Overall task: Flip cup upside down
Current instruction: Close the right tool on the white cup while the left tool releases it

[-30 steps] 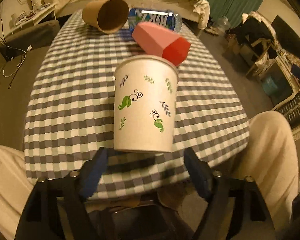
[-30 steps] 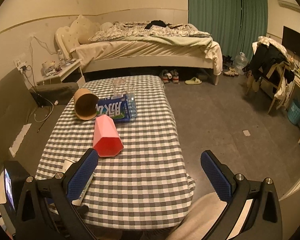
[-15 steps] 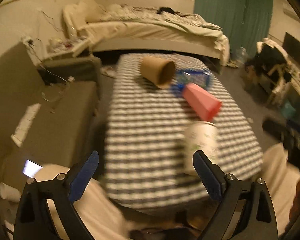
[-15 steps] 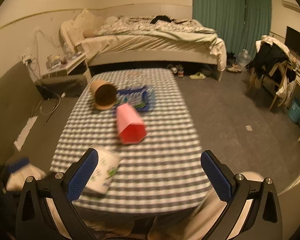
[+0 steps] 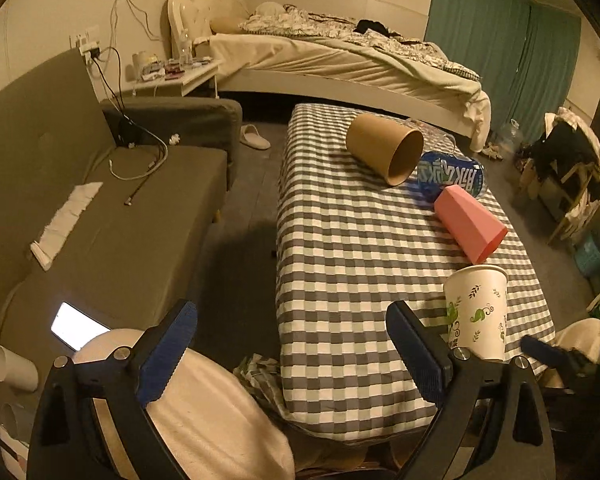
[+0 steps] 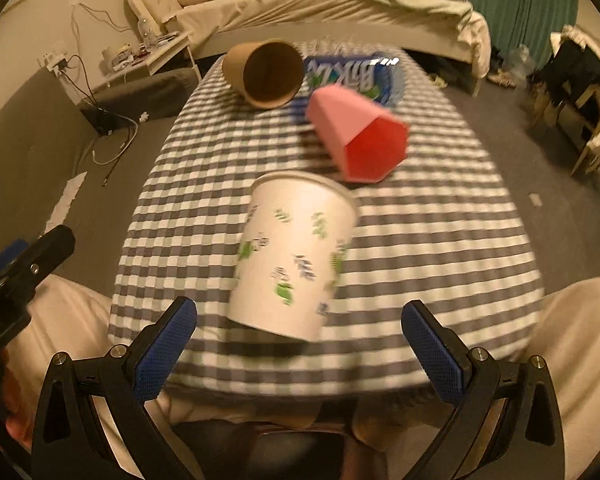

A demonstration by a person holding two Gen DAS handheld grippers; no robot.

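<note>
So both grippers are just hanging near the front edge of the table with nothing in them. Left gripper (image 5: 292, 344) has its jaws spread wide, blue pads well apart, sitting off the table's left corner over the person's lap in light trousers. Right gripper (image 6: 300, 340) is also wide open, aimed straight down the table, and the other gripper's black body pokes in at the left edge of its view.

Right in front of the right gripper is the white paper cup (image 6: 294, 254) with the little green leaf print. It's standing mouth up on the checkered tablecloth (image 6: 440, 240), close to the near edge, more or less lined up with the gap between the open fingers but not touched by either. From the left wrist view the same cup (image 5: 476, 312) sits just past that gripper's right finger, near the right side of the table. The right view is a bit motion-blurred, so the print is smeary.

Behind the cup, a pink faceted cup (image 6: 358, 132) lies on its side, open end toward the camera. Further back there's a brown paper cup (image 6: 264, 74), also on its side, right beside a blue-labelled water bottle (image 6: 356, 76) lying flat.

Off to the left is a grey sofa (image 5: 112, 200) with a lit phone (image 5: 78, 326) on it, and at the far end a bed (image 5: 340, 60) and green curtains (image 5: 500, 48).
</note>
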